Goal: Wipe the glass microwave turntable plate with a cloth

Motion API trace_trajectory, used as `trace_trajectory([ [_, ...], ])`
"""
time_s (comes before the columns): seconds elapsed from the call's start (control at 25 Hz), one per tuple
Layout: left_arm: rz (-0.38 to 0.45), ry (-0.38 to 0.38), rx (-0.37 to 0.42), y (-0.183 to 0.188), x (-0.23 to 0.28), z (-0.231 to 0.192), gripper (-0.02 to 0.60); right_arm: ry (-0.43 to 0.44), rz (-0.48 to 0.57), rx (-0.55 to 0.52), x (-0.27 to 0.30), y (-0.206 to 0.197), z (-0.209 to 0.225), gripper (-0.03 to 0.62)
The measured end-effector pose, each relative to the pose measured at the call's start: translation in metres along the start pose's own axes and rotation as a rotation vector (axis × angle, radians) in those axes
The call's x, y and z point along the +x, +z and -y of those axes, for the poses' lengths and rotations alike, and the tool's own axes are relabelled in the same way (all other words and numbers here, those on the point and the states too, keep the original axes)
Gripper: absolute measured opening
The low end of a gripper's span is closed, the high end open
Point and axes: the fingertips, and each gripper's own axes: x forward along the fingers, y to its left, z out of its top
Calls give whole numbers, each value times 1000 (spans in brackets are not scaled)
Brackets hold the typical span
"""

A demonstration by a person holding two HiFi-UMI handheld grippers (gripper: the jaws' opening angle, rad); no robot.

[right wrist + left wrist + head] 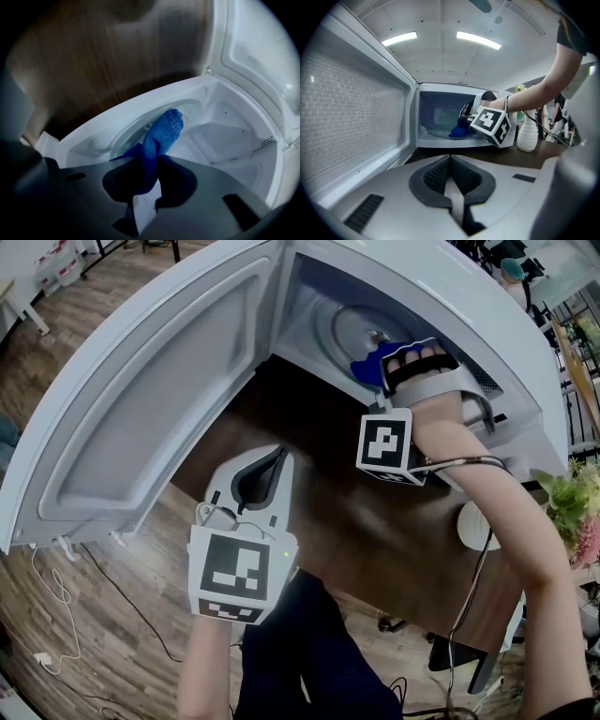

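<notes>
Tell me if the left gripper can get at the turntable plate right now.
Probably not cleanly: the door is open, but the right gripper, shut on the blue cloth, sits over the turntable plate, between it and the left gripper.

No words, brands or numbers are showing legibly anywhere. The right marker cube (385, 448), behind the fingers (201, 187) of the right gripper (147, 164), and the left marker cube (232, 575), behind the fingers (393, 187) of the left gripper (450, 161), are showing only black-and-white square patterns.

Microwave door (141, 399) stands open leftward; right gripper (149, 164) occupies the cavity (309, 315).
</notes>
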Motion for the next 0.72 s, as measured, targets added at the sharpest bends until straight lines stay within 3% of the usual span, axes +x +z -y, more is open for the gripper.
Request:
trace_trajectory([
  [0.16, 2, 3, 6, 1, -4, 1, 8, -105, 91, 161, -16, 12, 24, 51],
  [0.28, 3, 7, 2, 2, -9, 0, 8, -138, 189, 332, -32, 20, 37, 51],
  [0.72, 28, 17, -15, 45, -42, 2, 8, -45, 559, 1122, -106, 11, 62, 51],
])
